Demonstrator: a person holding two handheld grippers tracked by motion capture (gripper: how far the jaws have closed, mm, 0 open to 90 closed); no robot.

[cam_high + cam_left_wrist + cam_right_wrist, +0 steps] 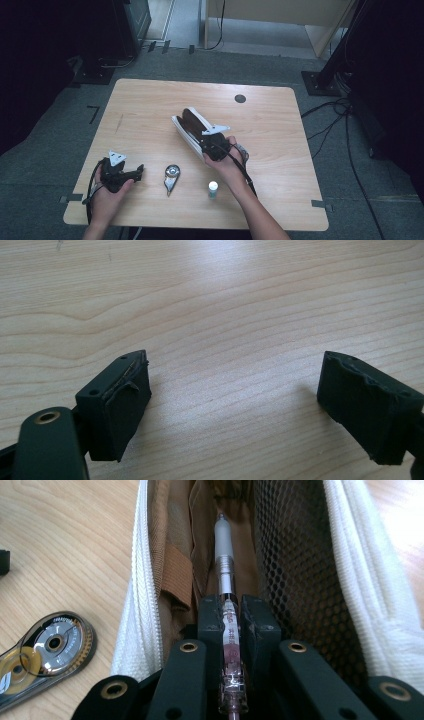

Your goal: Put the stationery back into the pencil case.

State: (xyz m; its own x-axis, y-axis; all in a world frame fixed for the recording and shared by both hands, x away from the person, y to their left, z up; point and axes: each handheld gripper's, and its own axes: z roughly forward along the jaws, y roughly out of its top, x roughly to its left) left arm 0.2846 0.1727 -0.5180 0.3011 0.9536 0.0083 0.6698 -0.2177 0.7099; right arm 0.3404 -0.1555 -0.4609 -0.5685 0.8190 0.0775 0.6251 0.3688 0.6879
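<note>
You had the right gripper clenched on the clear pink pen at frame centre, inside the open white-zippered pouch; left gripper released. Best released low.

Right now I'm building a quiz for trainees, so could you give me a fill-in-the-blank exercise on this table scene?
1. The right gripper is shut on a ____.
2. That gripper points into the open white pencil case, whose inner side wall is black ____.
3. The left gripper has its jaws ____ with bare table between them.
4. The correction tape lies between the left gripper and the small ____.

Missing words: pen; mesh; open; bottle
</note>
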